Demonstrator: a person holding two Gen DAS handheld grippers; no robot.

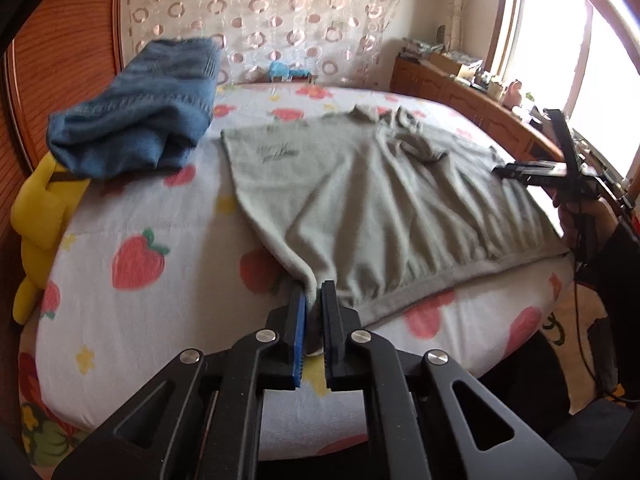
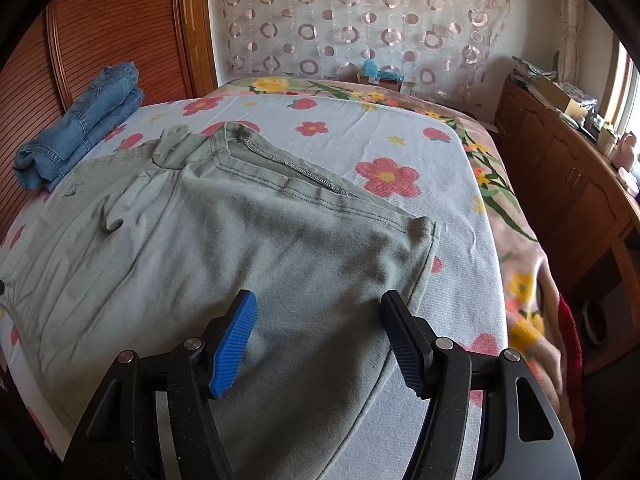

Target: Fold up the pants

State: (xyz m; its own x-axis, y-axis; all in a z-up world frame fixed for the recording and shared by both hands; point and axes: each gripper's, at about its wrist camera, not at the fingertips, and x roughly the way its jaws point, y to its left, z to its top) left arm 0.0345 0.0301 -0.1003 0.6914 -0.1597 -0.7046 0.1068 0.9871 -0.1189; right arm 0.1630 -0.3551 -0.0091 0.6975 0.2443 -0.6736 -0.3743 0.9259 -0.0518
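Grey-green pants (image 1: 360,192) lie spread across the flowered bed sheet (image 1: 132,216). My left gripper (image 1: 314,292) is shut on a corner of the pants near the bed's front edge, the cloth pinched between its pads. In the right wrist view the pants (image 2: 224,240) fill the middle, with a stitched seam running toward the far side. My right gripper (image 2: 318,304) is open, its jaws wide apart just above the near part of the pants. In the left wrist view the right gripper (image 1: 532,170) hovers at the pants' right edge.
Folded blue jeans (image 1: 140,120) rest at the far left of the bed, also in the right wrist view (image 2: 84,120). A yellow plush toy (image 1: 44,208) lies at the left edge. A wooden headboard (image 2: 120,28) stands on the left, a wooden cabinet (image 2: 568,176) on the right.
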